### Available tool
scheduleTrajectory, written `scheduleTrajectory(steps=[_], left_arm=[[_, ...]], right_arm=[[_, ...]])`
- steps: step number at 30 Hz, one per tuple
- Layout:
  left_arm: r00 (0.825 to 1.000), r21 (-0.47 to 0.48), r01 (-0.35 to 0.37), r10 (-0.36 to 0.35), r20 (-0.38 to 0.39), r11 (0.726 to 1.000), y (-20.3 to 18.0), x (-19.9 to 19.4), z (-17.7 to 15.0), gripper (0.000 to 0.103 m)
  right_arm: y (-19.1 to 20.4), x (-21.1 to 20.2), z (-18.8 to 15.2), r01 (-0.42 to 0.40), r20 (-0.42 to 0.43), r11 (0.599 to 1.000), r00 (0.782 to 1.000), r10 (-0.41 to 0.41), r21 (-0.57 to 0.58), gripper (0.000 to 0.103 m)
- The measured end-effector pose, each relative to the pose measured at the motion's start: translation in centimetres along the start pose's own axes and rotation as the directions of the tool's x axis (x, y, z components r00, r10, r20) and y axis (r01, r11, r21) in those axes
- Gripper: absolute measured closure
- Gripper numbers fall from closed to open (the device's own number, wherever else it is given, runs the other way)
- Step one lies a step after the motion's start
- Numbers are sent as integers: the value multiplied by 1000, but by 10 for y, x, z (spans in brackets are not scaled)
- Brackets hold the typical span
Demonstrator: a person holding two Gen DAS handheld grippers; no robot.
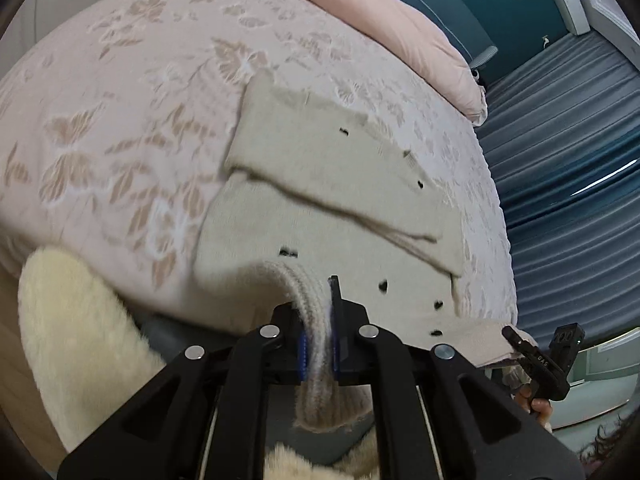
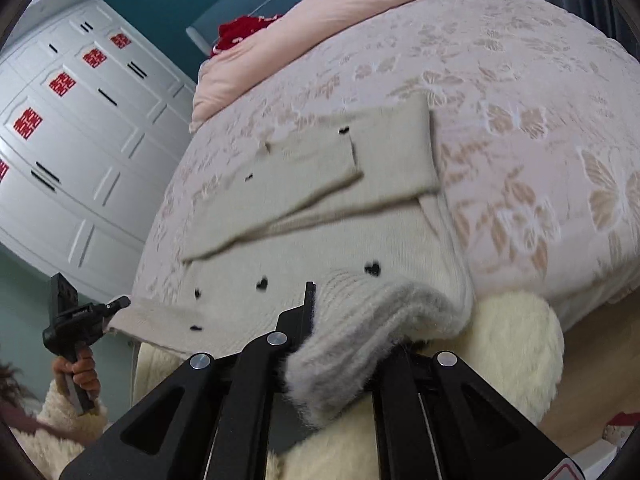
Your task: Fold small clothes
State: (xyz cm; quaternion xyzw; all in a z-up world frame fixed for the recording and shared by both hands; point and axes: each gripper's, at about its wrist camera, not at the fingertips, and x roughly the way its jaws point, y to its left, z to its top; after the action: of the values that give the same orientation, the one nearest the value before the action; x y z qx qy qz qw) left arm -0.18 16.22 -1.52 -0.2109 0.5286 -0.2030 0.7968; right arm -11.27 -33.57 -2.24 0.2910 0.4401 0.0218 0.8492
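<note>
1. The cream sweater [image 1: 320, 208] is lying flat on the bed [image 1: 140, 80], near the edge closest to you. Its sleeves are folded across its middle, and little black hearts are showing on the knit.
2. Your left gripper [image 1: 318, 344] is squeezing the ribbed bottom hem [image 1: 316, 320] tight between its blue pads.
3. Your right gripper [image 2: 344, 344] is holding the same hem at the other corner, which is bunching over its fingers.
4. I think you are getting ready to fold the bottom up over the sleeves.
5. If one side is going faster, the fold may end up crooked.
6. If you are pulling too hard, the sleeves may slide open, or the sweater may slip off the bed.
</note>
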Motion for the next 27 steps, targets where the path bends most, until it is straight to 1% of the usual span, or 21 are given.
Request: scheduleTrajectory(steps=[1,2,3,4,5,6,7,8,9,10,11,12,14,16,17,19,20,22,23,25,27], left_arm=[[999,15,-22,21,23,1000,-5,11,12,95],[998,25,-44,43,47,999,-7,26,25,92],[997,32,-52,50,50,998,-8,40,36,91],[997,7,-58,57,54,998,-5,56,46,89],[997,-20,-60,61,49,998,-1,68,53,76],[995,-58,-84,87,44,995,4,74,59,68],[993,-105,-100,106,47,989,9,76,64,52],[995,-129,-76,84,59,989,14,74,66,43],[995,-123,-62,72,74,990,17,69,67,42],[992,-95,-84,93,87,992,17,62,67,40],[987,-60,-118,124,102,991,19,55,64,27],[981,-27,-150,152,120,988,20,49,62,14],[970,28,-196,190,153,980,25,41,55,12],[966,64,-224,214,144,972,29,45,55,12],[966,64,-227,217,141,972,31,50,57,12],[975,74,-187,176,135,980,28,63,65,12],[981,86,-165,155,117,982,25,74,70,12],[988,102,-145,137,78,984,17,95,81,12],[990,113,-129,123,65,985,13,106,84,13],[990,140,-137,133,37,981,4,124,90,13],[993,173,-118,120,-4,978,-2,140,93,13]], right_arm=[[-5,17,9,12,1,1000,1000,-12,21,94],[-11,35,18,22,-7,999,1000,-22,46,92],[-16,51,24,55,-13,995,998,-54,78,90],[-22,62,29,85,-15,990,996,-84,111,87],[-25,68,32,108,-8,986,994,-108,130,85],[-25,69,34,137,7,982,990,-139,134,78],[-24,65,36,163,37,978,985,-170,133,61],[-23,58,35,183,76,975,978,-193,130,52],[-23,49,34,205,120,971,968,-220,123,35],[-23,40,32,229,157,967,957,-245,111,32],[-23,35,32,248,174,964,950,-261,93,32],[-25,33,31,262,170,963,948,-270,70,30],[-30,38,29,287,138,957,947,-289,38,29],[-37,49,28,294,98,955,950,-297,44,29],[-40,55,28,284,79,957,954,-288,58,29],[-45,67,33,250,44,963,966,-256,100,29],[-44,74,34,232,30,965,971,-237,122,29],[-42,83,40,195,24,970,979,-201,145,29],[-41,88,43,194,21,970,980,-199,143,29],[-39,98,49,216,5,968,976,-218,131,28],[-41,107,51,226,-18,965,974,-226,130,28]])
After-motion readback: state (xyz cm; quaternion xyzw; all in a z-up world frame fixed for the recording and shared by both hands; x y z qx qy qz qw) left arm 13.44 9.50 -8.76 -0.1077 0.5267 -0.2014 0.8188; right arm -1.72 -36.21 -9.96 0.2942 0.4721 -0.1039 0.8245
